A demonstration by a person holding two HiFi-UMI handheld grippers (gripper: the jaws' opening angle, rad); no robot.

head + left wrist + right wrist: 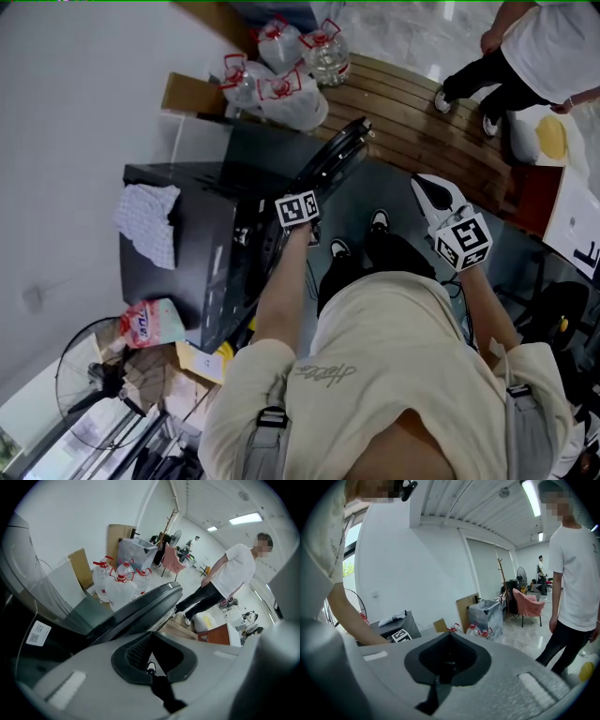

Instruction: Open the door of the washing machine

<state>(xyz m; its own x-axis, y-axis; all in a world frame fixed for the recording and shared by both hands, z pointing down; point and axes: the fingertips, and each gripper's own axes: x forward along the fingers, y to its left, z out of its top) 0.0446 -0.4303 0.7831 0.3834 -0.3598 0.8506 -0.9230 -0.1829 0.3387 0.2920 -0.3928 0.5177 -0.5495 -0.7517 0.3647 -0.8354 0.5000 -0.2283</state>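
The head view is the only one that gives the whole layout. The dark washing machine (202, 239) sits at left with a checked cloth (148, 220) on its top. Its door (333, 157) is swung well open, sticking out from the front toward the water bottles (281, 80). There the left claw (151, 635) is down by the machine's front, near the door's inner end. The right claw (449, 634) hangs off to the side, well apart from the machine. The left gripper view adds what the head view can't: that claw's jaws are closed together with nothing in them, and the door's dark rim runs edge-on just past the tips. The right gripper view shows its own jaws closed and empty too. It also catches the machine's top side-on and a bystander (574, 573) in a white shirt at right.
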